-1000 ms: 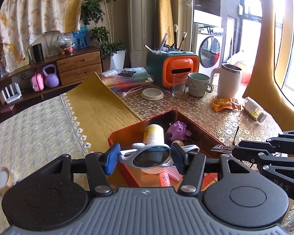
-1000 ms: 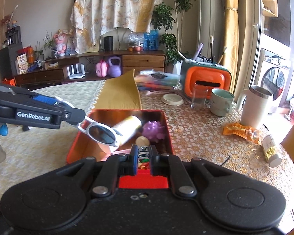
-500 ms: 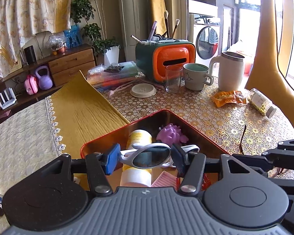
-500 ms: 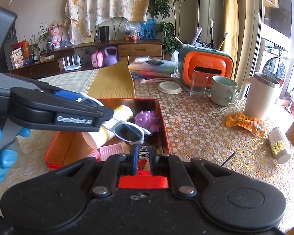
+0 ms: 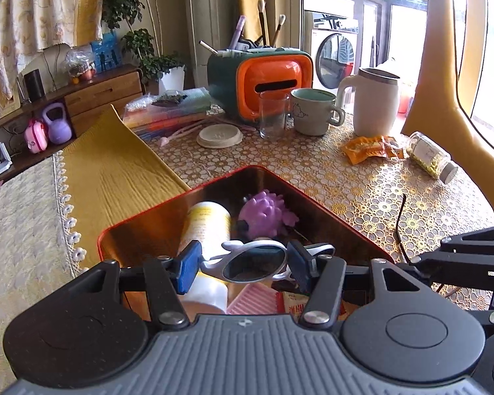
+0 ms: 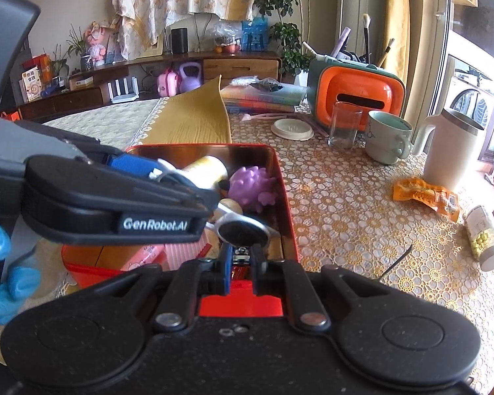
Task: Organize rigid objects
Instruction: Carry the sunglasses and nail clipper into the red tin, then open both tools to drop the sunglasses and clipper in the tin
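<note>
Left gripper [image 6: 214, 217] holds sunglasses [image 6: 243, 228] over red tin [image 6: 288, 204].

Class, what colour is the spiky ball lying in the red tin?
Purple. The spiky ball in the tin shows best in the left wrist view.

Bright daylight pours in from the window [image 5: 487, 65] right of the jaws — blown out white there. Fisheye bending curves the edges; the tin's [image 5: 168, 217] inner walls gleam.

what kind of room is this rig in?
Likely a home living or dining area: a lace-covered table with mugs, a wooden sideboard holding toys and plants, and a washing machine beyond.
</note>
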A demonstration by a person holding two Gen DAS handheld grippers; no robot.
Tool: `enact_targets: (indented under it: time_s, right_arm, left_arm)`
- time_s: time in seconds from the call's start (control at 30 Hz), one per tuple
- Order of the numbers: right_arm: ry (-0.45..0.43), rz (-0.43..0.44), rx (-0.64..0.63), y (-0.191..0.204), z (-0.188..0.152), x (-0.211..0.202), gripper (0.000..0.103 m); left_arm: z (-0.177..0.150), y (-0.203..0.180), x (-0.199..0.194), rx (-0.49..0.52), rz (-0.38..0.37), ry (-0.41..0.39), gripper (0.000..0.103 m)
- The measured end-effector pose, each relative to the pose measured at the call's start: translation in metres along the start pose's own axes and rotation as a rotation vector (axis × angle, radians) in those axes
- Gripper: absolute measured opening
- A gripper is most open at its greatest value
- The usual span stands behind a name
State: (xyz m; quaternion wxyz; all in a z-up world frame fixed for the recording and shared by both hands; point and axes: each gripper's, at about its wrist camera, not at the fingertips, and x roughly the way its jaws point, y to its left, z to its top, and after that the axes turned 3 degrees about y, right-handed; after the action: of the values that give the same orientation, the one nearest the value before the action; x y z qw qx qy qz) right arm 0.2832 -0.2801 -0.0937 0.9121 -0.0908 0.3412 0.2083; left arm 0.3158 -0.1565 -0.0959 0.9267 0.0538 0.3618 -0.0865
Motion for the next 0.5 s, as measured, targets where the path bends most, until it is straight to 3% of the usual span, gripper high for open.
enact_targets:
  time_s: [0.23, 0.5]
  right_arm:
    - [0.009, 0.011, -0.004, 0.0004, 0.0013, 0.0038, 0.013]
    - [0.011, 0.013, -0.002, 0.0008, 0.0006, 0.0003, 0.030]
  left_arm:
    - [-0.0018, -0.0019, 0.0073, -0.007, -0.002, 0.040, 0.057]
    - [0.0000, 0.0033, 0.0064, -0.017, -0.031, 0.080, 0.058]
